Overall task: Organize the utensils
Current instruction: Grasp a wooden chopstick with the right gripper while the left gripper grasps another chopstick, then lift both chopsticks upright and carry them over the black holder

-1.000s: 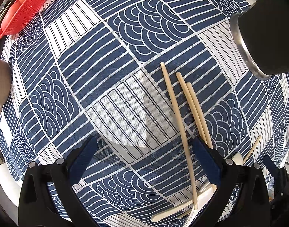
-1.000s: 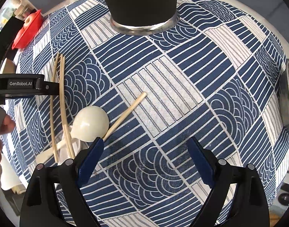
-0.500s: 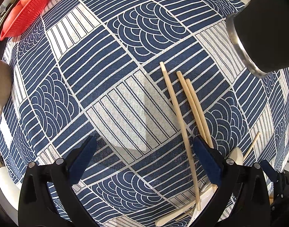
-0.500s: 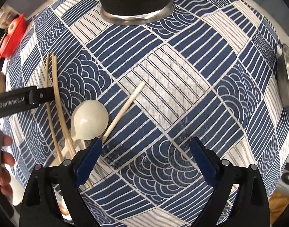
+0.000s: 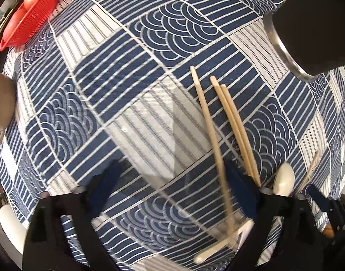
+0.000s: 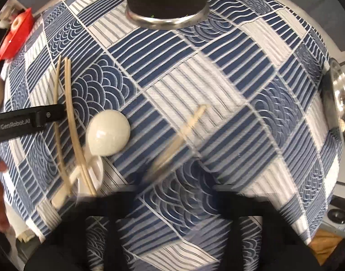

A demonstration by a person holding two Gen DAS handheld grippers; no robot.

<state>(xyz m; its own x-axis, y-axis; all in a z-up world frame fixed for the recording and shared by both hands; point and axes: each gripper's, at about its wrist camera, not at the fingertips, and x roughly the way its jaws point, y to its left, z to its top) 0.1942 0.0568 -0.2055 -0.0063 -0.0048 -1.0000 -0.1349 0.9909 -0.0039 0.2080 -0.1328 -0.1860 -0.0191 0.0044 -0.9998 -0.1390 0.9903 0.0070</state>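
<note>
The left gripper (image 5: 172, 192) hung over the blue-and-white cloth (image 5: 118, 81) with its jaws wide and nothing between them. Both fingers were blurred. One chopstick (image 5: 208, 131) ran from the middle of the cloth down into the gap, close to the inner side of the right finger (image 5: 242, 189), and ended over a white spoon handle (image 5: 217, 246) low in the view. A pair of chopsticks (image 5: 235, 126) lay side by side, touching, just to the right of that one, their near ends passing behind the right finger, outside the gap. A white spoon (image 5: 284, 178) and a fourth, blurred chopstick (image 5: 311, 167) lay farther right, beside the other tool's blue tip.

The right gripper (image 6: 174, 198) also stood wide and empty, its fingers dark and smeared at the bottom edge. The lone chopstick (image 6: 183, 133) lay slanted on the cloth ahead of it, its near end blurred and pointing toward the left finger; whether it reached into the gap could not be told. The spoon bowl (image 6: 108, 132) sat to the left of that stick, outside the jaws, with the three chopsticks (image 6: 70, 113) crossing its handle beyond it.

A black cup with a steel rim (image 6: 165, 2) stood at the far edge, straight ahead of the right gripper. A red basket (image 5: 30, 15) holding fruit sat at the far left corner, and a steel plate (image 6: 341, 103) lay at the right edge.
</note>
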